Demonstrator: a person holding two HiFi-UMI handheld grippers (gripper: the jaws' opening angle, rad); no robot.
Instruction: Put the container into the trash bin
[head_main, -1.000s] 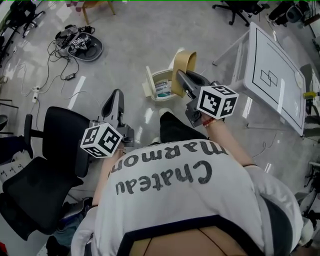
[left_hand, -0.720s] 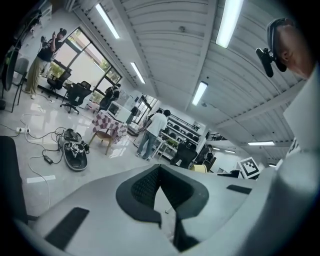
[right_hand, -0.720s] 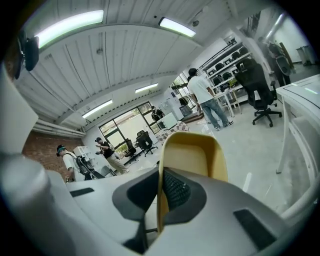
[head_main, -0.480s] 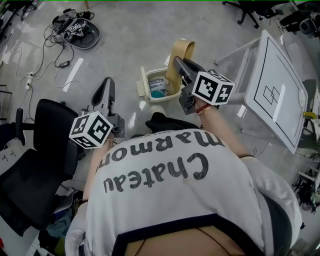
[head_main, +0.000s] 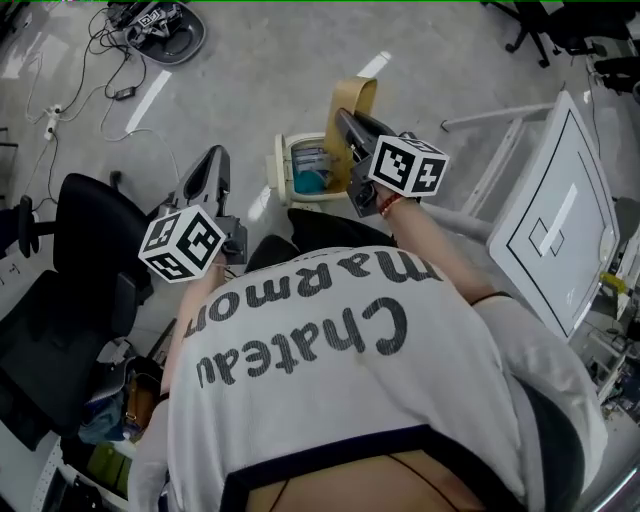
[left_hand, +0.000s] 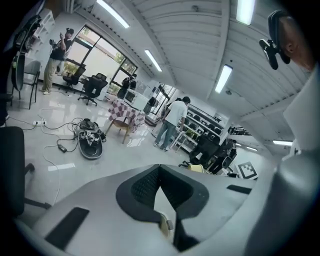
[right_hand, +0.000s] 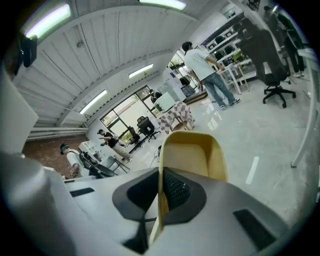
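**Head view:** A person in a white printed shirt was bent over the floor. The right gripper was clamped on the wall of a tan container. It held the container on edge at the far right rim of the trash bin. The container overlapped that rim in this view and was not down inside the bin. The bin was cream and open, with some rubbish in it. The left gripper was left of the bin with its jaws together and nothing in them. A black chair stood to the left and a white table to the right. A round black device lay on the floor far left.

**Left gripper view:** The left gripper had its jaw tips meeting and its pads bare. Beyond it were open floor, the round black device with cables, and people standing far off near shelves.

**Right gripper view:** The right gripper had its jaws closed tight on the container's thin side wall. The container stuck out past the tips, with its hollow lying right of the jaws. The bin was out of frame. More people and an office chair were in the background.
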